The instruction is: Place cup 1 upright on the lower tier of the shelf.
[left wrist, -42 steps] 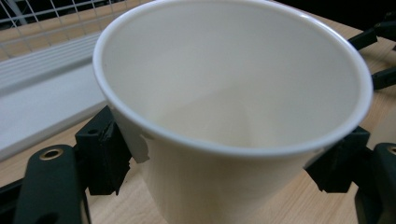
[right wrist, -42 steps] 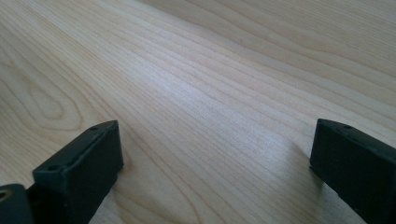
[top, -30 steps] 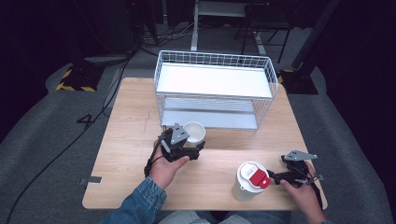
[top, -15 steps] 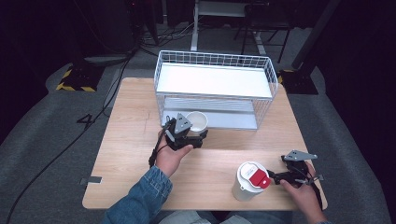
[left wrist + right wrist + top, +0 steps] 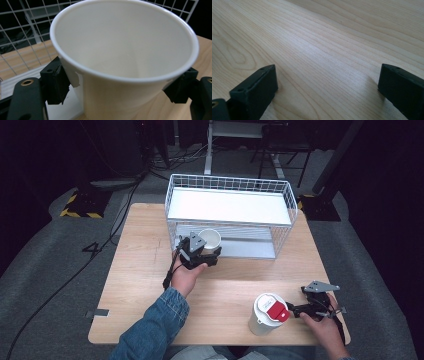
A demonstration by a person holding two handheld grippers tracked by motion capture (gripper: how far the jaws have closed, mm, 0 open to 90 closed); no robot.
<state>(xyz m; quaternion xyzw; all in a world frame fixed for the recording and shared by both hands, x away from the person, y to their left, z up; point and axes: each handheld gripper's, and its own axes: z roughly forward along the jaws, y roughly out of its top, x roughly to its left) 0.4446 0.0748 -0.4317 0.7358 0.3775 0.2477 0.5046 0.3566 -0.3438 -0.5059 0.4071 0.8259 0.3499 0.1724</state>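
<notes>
The left gripper is clamped on the white paper cup, its pads pressing the wall just under the rim (a small tear shows there by one pad), and it holds the cup upright just in front of the lower level of the wire rack. The right gripper rests on the wooden table with its jaws apart and nothing between them, just beside the white lidded cup. To do this well, I judge the cup should go in level and low, clearing the wires, with the squeeze kept light so the thin wall does not buckle.
</notes>
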